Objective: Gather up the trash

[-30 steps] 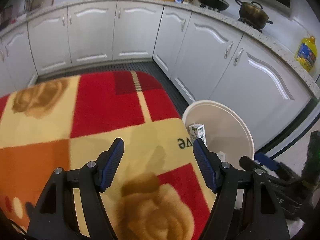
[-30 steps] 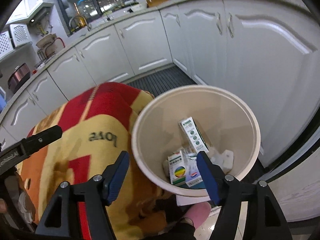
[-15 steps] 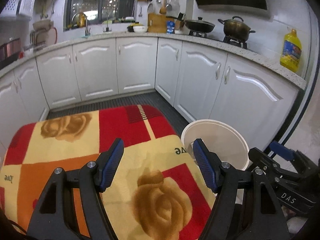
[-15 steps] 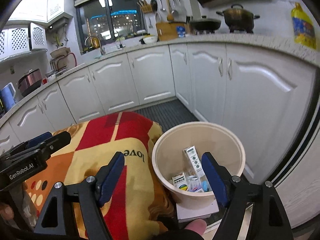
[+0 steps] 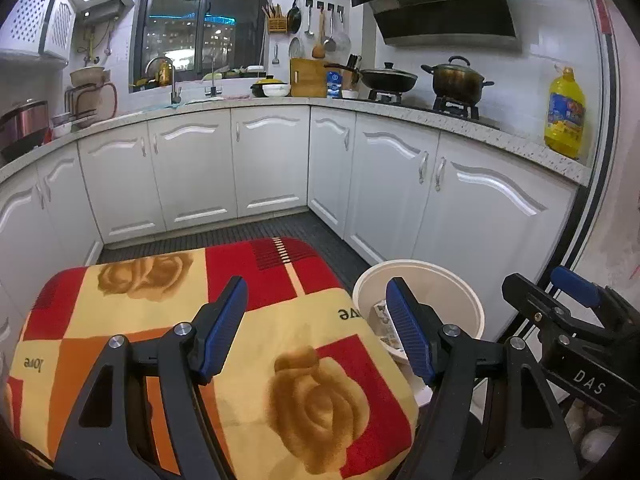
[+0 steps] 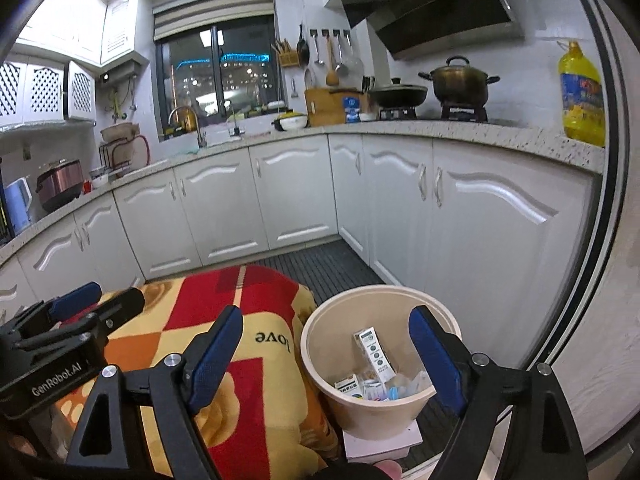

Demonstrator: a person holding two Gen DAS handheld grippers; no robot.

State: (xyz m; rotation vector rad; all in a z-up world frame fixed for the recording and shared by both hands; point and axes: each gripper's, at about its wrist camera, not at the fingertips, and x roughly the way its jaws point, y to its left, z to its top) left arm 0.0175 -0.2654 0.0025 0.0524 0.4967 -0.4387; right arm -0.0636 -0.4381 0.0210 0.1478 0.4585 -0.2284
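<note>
A cream round trash bin [image 6: 376,412] stands on the floor beside a low table under a red and yellow rose blanket [image 5: 256,344]. Several small cartons and wrappers [image 6: 374,376] lie inside the bin. The bin also shows in the left wrist view [image 5: 460,308]. My left gripper [image 5: 316,320] is open and empty above the blanket. My right gripper [image 6: 326,354] is open and empty, raised above and in front of the bin. Each gripper shows in the other's view, the right one [image 5: 568,308] and the left one [image 6: 76,316].
White kitchen cabinets [image 5: 256,168] wrap around the back and right. The counter holds a pot [image 5: 456,80], a pan [image 5: 388,78] and a yellow oil bottle [image 5: 564,116]. A dark ribbed mat [image 6: 320,264] covers the floor. The bin stands on a white slab [image 6: 384,444].
Both grippers have lifted and tilted up away from the bin and blanket, so more of the kitchen shows. Both stayed open and empty.
</note>
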